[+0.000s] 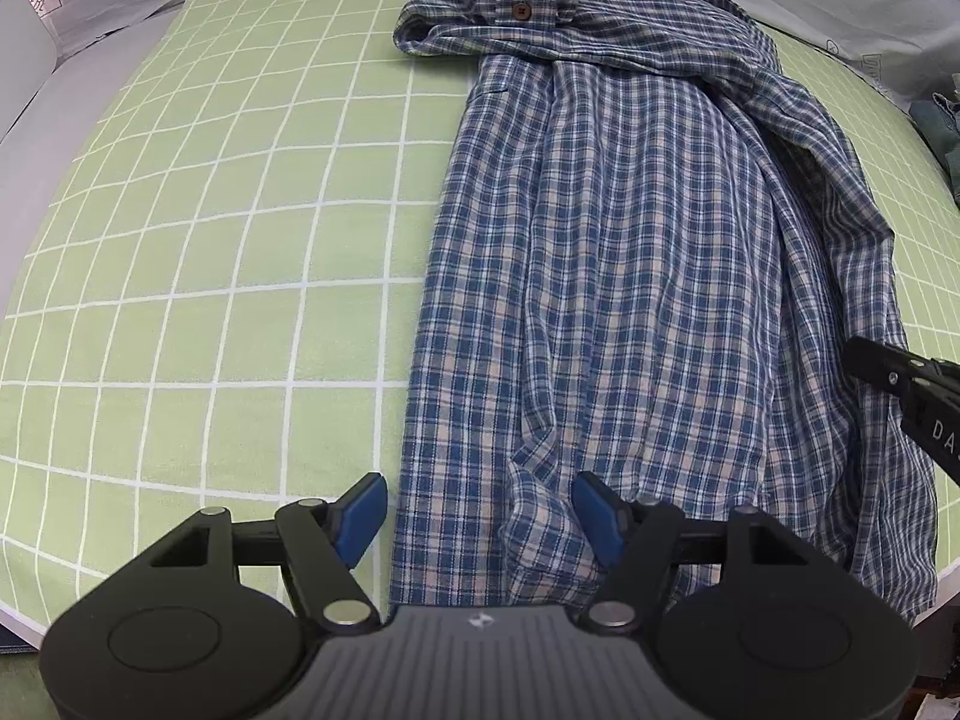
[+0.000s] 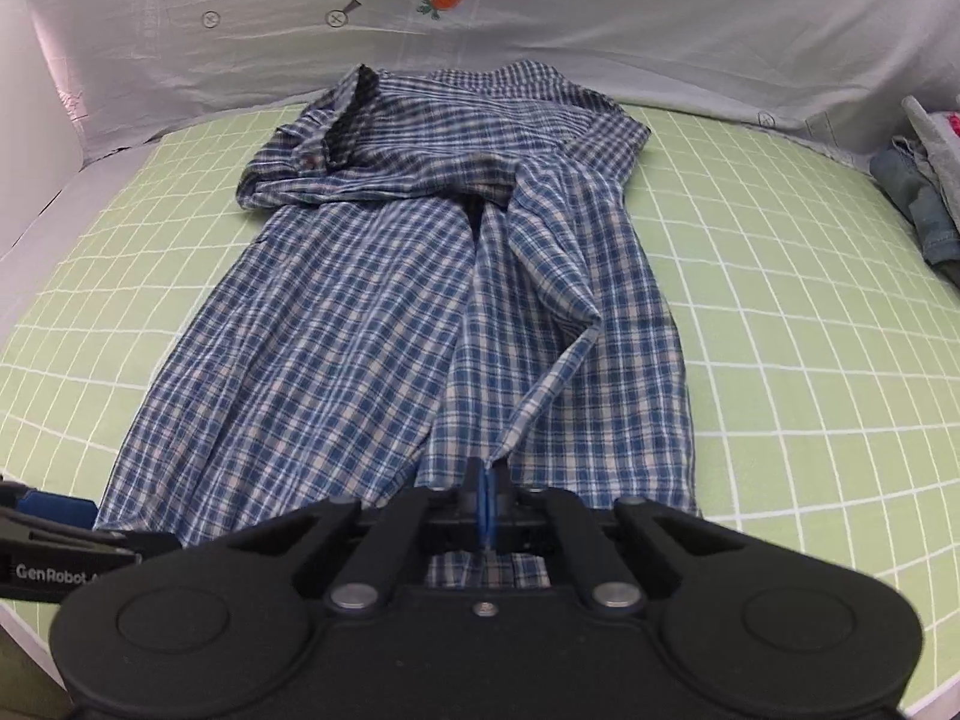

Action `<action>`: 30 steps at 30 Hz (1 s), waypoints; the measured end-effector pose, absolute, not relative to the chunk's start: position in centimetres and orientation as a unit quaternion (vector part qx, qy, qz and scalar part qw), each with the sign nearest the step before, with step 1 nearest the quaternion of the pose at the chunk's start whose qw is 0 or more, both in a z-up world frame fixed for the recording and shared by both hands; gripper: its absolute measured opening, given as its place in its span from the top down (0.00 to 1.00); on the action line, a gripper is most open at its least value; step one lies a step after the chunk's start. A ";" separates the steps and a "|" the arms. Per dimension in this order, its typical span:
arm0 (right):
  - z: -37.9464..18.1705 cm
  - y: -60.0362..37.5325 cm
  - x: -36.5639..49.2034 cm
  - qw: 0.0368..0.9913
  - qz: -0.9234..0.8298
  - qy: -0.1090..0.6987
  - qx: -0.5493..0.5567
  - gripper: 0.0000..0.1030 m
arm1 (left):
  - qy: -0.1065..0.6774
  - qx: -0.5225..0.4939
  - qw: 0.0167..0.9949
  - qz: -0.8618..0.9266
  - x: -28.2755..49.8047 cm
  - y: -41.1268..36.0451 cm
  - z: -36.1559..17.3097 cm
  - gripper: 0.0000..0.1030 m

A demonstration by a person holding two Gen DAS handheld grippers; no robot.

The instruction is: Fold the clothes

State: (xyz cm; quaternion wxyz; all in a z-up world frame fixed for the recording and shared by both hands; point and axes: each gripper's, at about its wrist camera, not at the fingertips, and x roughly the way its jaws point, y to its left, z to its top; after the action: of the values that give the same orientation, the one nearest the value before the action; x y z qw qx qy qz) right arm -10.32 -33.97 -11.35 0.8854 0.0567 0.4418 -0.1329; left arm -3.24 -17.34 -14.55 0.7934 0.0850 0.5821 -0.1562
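The right gripper [image 1: 912, 396] is cut off by the left wrist view's right edge, its fingertips unseen there. The plaid shirt's [image 2: 384, 300] near hem hides behind both gripper bodies. A pile of clothes [image 2: 924, 204] at the mat's [image 2: 810, 330] right edge is cropped and unclear.

Two matte black plastic tools, alike in build. Left hand-held gripper [image 1: 477, 516]: ribbed grey centre plate with a small white logo, round black discs on either side, angled black link arms pinned by silver round-headed pivots, triangular cut-outs in the outer arms, fingertips [image 1: 360, 519] clad in bright blue pads. Right hand-held gripper [image 2: 486, 507]: same black discs, same link arms and silver pivots, one small screw at the centre of a plain black plate, thin blue pads at the tip. White lettering on the side of each body, "GenRobot" on the left one, "DA" on the right.
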 end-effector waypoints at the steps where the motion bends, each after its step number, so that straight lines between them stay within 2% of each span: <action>1: -11.5 -33.3 -10.4 0.887 -0.122 0.443 0.047 0.99 | 0.582 0.085 0.793 -0.157 -3.1 -17.3 -14.7 0.33; 4: -12.5 -31.8 -10.2 0.881 -0.093 0.462 0.039 0.98 | 0.583 0.084 0.792 -0.159 -3.1 -17.1 -14.9 0.32; 7: -13.9 -31.3 -9.9 0.866 -0.090 0.488 0.060 0.92 | 0.583 0.085 0.792 -0.161 -3.1 -16.9 -14.9 0.31; 9: -13.7 -31.3 -10.2 0.865 -0.092 0.488 0.073 0.77 | 0.583 0.084 0.792 -0.161 -3.2 -16.8 -14.9 0.31; 11: -13.1 -31.8 -10.8 0.868 -0.099 0.478 0.094 0.74 | 0.584 0.083 0.791 -0.161 -3.2 -16.8 -14.9 0.31; 14: -12.4 -32.5 -11.9 0.870 -0.117 0.465 0.114 0.74 | 0.585 0.081 0.791 -0.161 -3.4 -16.6 -14.8 0.30; 18: -13.5 -33.1 -12.7 0.856 -0.125 0.485 0.131 0.81 | 0.587 0.077 0.790 -0.161 -3.8 -16.5 -14.7 0.30; 27: -13.6 -33.2 -13.7 0.848 -0.105 0.494 0.160 0.79 | 0.593 0.075 0.786 -0.155 -4.1 -16.4 -14.4 0.26; 28: -13.5 -33.3 -13.7 0.848 -0.109 0.493 0.162 0.77 | 0.594 0.073 0.786 -0.155 -4.0 -16.3 -14.3 0.26; 29: -13.3 -33.5 -13.6 0.848 -0.114 0.491 0.164 0.70 | 0.596 0.071 0.785 -0.154 -3.8 -16.3 -14.1 0.26; 30: -13.0 -33.6 -13.6 0.849 -0.122 0.488 0.164 0.58 | 0.597 0.069 0.785 -0.154 -3.6 -16.3 -13.8 0.26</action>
State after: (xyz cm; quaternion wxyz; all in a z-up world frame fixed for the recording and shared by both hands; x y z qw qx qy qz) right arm -13.59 -33.65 -12.99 0.8487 0.1645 0.4876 -0.1220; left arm -3.65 -16.28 -13.77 0.7847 0.0685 0.5966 -0.1536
